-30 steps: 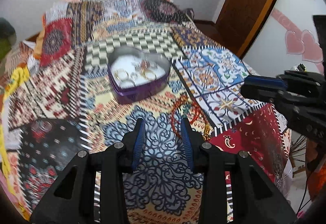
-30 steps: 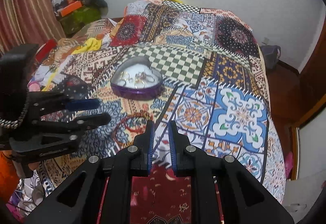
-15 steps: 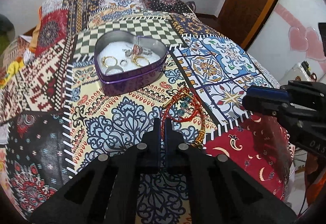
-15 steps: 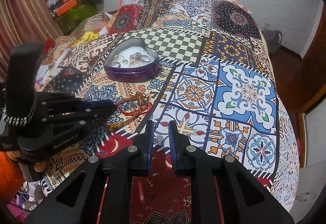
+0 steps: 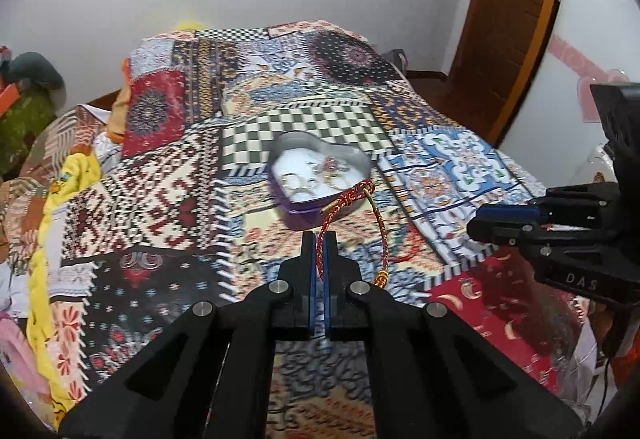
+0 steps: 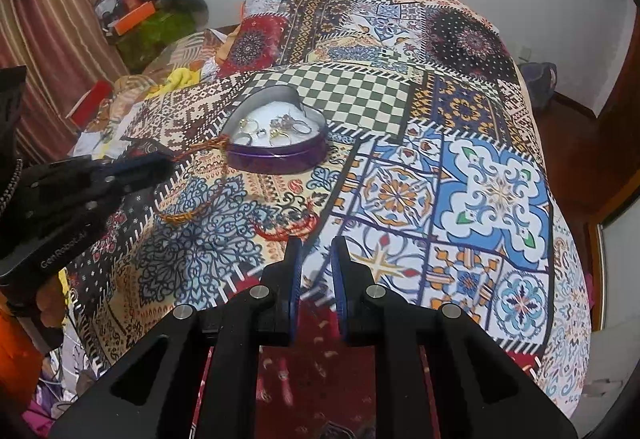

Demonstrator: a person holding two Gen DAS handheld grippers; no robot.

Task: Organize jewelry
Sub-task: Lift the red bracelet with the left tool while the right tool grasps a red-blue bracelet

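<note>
My left gripper (image 5: 319, 239) is shut on a red and gold cord bracelet (image 5: 349, 199) and holds it in the air, just short of a purple heart-shaped tin (image 5: 320, 177). The cord dangles below the jaws. The tin holds several rings on white lining. In the right wrist view the left gripper (image 6: 160, 165) holds the cord (image 6: 202, 149) left of the tin (image 6: 276, 143). A second red bracelet (image 6: 286, 229) lies on the bedspread just ahead of my right gripper (image 6: 314, 245), which is slightly open and empty.
A patchwork bedspread (image 6: 460, 175) covers the bed. Clothes and clutter (image 6: 148, 23) lie at the far left. A wooden door (image 5: 516, 7) stands at the right. The bed edge drops off at the right (image 6: 576, 279).
My left gripper closed on the red and gold cord bracelet and lifted it off the bedspread toward the tin. My right gripper stayed low over the near edge.
</note>
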